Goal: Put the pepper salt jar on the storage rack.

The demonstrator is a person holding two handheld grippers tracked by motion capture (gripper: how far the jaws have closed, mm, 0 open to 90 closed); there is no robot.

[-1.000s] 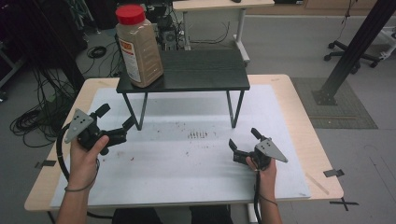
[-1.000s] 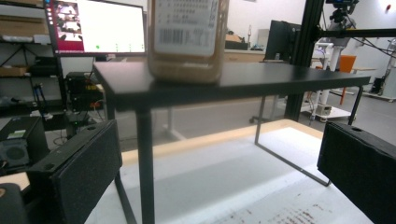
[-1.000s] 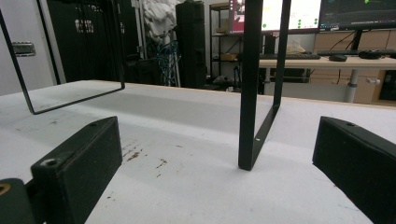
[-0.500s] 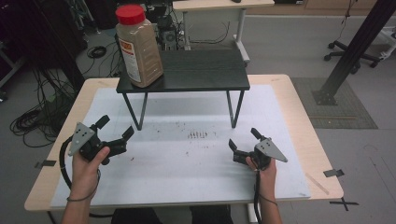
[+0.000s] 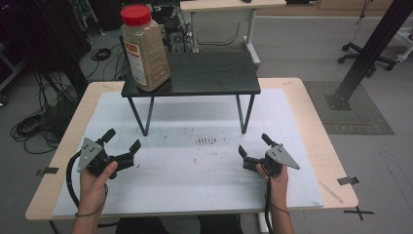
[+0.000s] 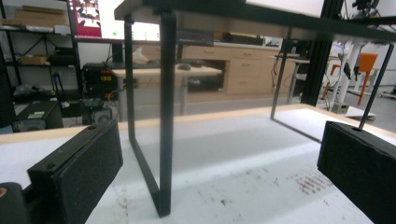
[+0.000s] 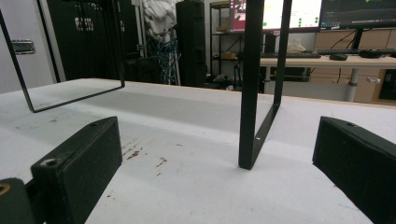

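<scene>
We see a person sitting at a table (image 5: 311, 122) with a white mat (image 5: 195, 185) on top, and each hand holds a black gripper. The left gripper (image 5: 122, 140) sits low over the left part of the mat, and its two jaws are spread wide apart with nothing between them. The right gripper (image 5: 254, 145) sits low over the right part of the mat, and its jaws are spread wide apart too, with nothing held. Both grippers point toward a small black stand (image 5: 204, 75) at the back of the mat. The stand has a flat dark top and thin black legs. On the left end of its top stands a big jar (image 5: 145, 48) with a red lid, and it is full of something light brown. The jar is upright and well apart from both grippers. In the left gripper view we see the soft black pads (image 6: 91, 172) on each side and one thin leg (image 6: 163, 116) of the stand right ahead, standing on the mat. In the right gripper view we see another leg (image 7: 254, 93) of the stand near the middle, between the two pads (image 7: 88, 163). The mat has small brown marks (image 5: 207, 141) on it in the middle, between the two grippers.
</scene>
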